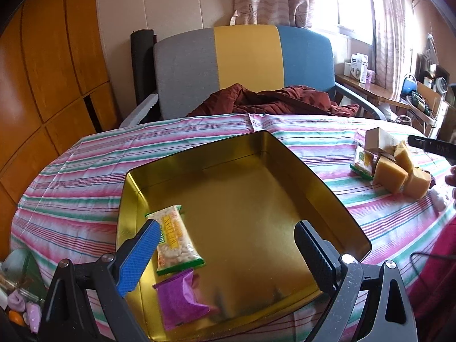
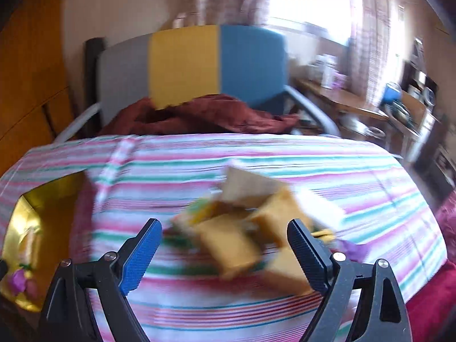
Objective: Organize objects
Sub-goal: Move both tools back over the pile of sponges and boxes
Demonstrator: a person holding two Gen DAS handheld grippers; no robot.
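A gold tin tray lies on the striped tablecloth. In it lie a peanut packet and a purple packet. My left gripper is open and empty above the tray's near side. To the right a pile of yellow blocks, a cardboard box and another snack packet sits on the cloth. My right gripper is open and empty just before that pile; the yellow blocks are blurred between its fingers. The tray shows at the left of the right wrist view.
A grey, yellow and blue chair with a dark red cloth stands behind the table. A cluttered wooden shelf runs along the right under the window. Small items sit at the lower left off the table.
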